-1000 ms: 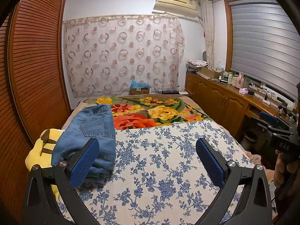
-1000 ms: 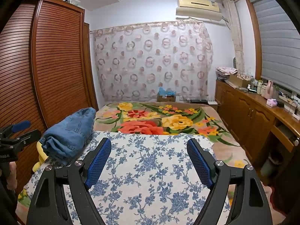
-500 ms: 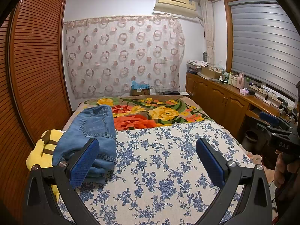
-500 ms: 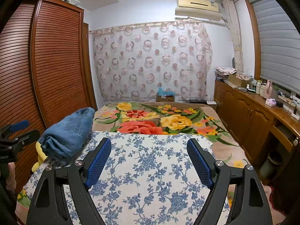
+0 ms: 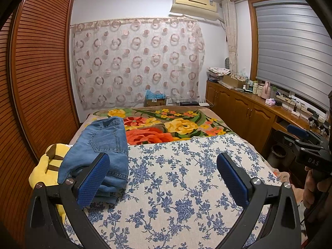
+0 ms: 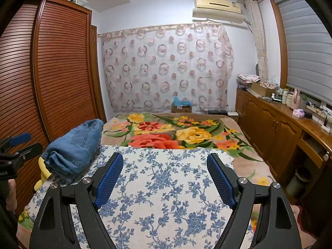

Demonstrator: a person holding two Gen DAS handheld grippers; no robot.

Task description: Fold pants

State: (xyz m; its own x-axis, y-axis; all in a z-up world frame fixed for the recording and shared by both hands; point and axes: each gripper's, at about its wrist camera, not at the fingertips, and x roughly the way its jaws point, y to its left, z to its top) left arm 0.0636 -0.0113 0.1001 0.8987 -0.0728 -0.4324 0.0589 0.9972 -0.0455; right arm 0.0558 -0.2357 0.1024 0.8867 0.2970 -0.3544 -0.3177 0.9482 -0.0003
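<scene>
Item 1, cardboard box (image 5: 154, 101): we find it on the floor past the foot of the bed, against the curtain (image 5: 137, 62). Blue crumpled material (image 5: 152, 94) sticks out of its top; we cannot tell what it is.

Item 2, bin (image 6: 299, 179): we see it standing on the floor under the wooden sideboard (image 6: 274, 124). Its contents are hidden from us.

Item 3, open cardboard box (image 6: 262, 88): it sits on the sideboard top near the window; what lies inside is too small for us to tell.

Item 4, folded jeans (image 5: 99, 149): the task's thing. We see the denim lying folded in a thick stack on the left edge of the bed, partly on the blue-flowered white cloth (image 5: 176, 186) and partly over a yellow plush toy (image 5: 44, 166). Beyond it lies the bright floral blanket (image 5: 166, 126).

Item 5, left gripper (image 5: 164, 176): we see its blue pads spread wide apart, nothing between them. The left pad (image 5: 91, 181) overlaps the near end of the jeans in the left wrist view; we cannot tell whether it touches them.

Item 6, right gripper (image 6: 165, 179): we see its jaws likewise wide apart and empty, held over the flowered cloth, well apart from the jeans.
</scene>
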